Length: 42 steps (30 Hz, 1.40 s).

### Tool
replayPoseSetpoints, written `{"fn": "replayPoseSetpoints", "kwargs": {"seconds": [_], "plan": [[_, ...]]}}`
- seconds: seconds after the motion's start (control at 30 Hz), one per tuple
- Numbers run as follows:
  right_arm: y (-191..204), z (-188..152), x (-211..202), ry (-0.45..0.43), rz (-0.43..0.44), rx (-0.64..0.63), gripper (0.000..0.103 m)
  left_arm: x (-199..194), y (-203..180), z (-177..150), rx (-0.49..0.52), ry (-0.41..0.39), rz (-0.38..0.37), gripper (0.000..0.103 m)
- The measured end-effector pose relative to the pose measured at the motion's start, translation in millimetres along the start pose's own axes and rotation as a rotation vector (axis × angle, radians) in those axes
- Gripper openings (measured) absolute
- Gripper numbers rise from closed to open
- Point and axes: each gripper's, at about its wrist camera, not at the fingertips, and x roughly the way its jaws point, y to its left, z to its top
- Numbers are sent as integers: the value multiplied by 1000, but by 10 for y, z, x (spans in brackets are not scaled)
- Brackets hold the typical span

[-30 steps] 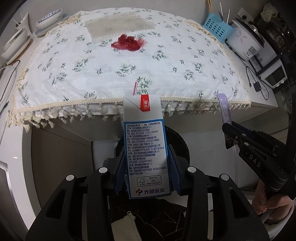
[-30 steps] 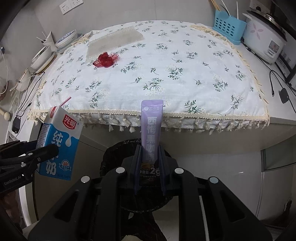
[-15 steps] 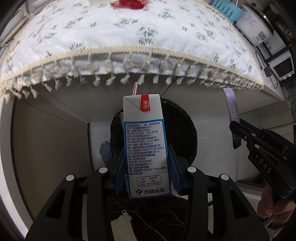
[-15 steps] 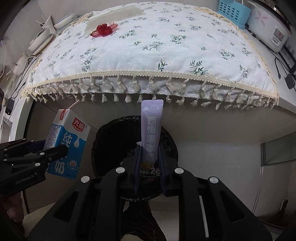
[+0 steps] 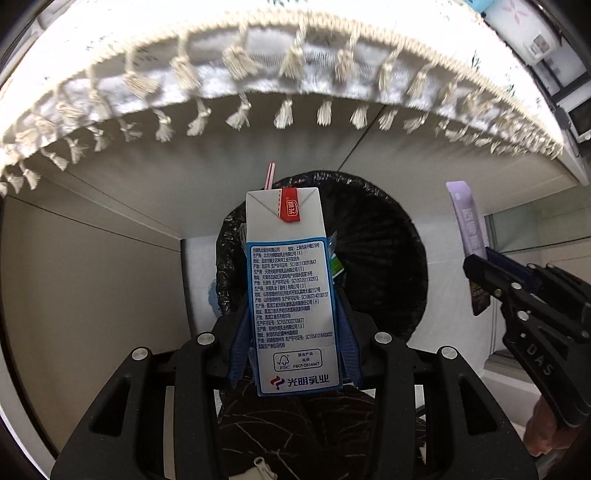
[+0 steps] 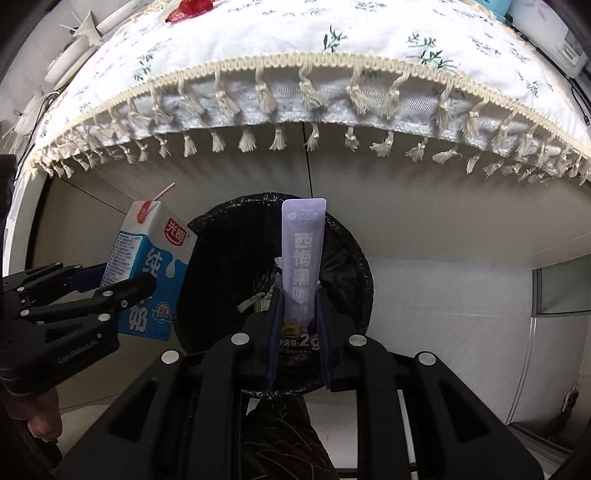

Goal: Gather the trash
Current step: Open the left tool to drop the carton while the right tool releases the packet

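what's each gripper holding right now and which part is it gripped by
Left gripper: blue-and-white milk carton with straw, clamped by its lower sides. Right gripper: slim purple coffee sachet, pinched at its bottom end.

Bin mouth [image 6: 343, 258] open below; tablecloth fringe [image 6: 306, 96] overhangs.

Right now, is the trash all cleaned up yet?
Not quite. Some wrappers already lie inside the black-lined bin. In hand: the left claw grips a milk carton and the right claw grips a purple coffee sachet, both above the bin, not yet dropped. Left: let go of both, then fetch the red scrap on the tablecloth.
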Motion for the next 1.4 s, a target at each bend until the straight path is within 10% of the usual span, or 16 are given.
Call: {"fn": "replayPoseSetpoints", "kwargs": {"seconds": [0.77, 1.03, 1.4], "plan": [[-142, -132, 241, 51, -12, 65, 17, 588, -446, 10, 84, 61, -67, 42], [-39, -66, 324, 50, 7, 55, 17, 328, -213, 18, 50, -30, -25, 79], [255, 55, 548, 82, 28, -16, 17, -90, 259, -104, -42, -135, 19, 97]]}}
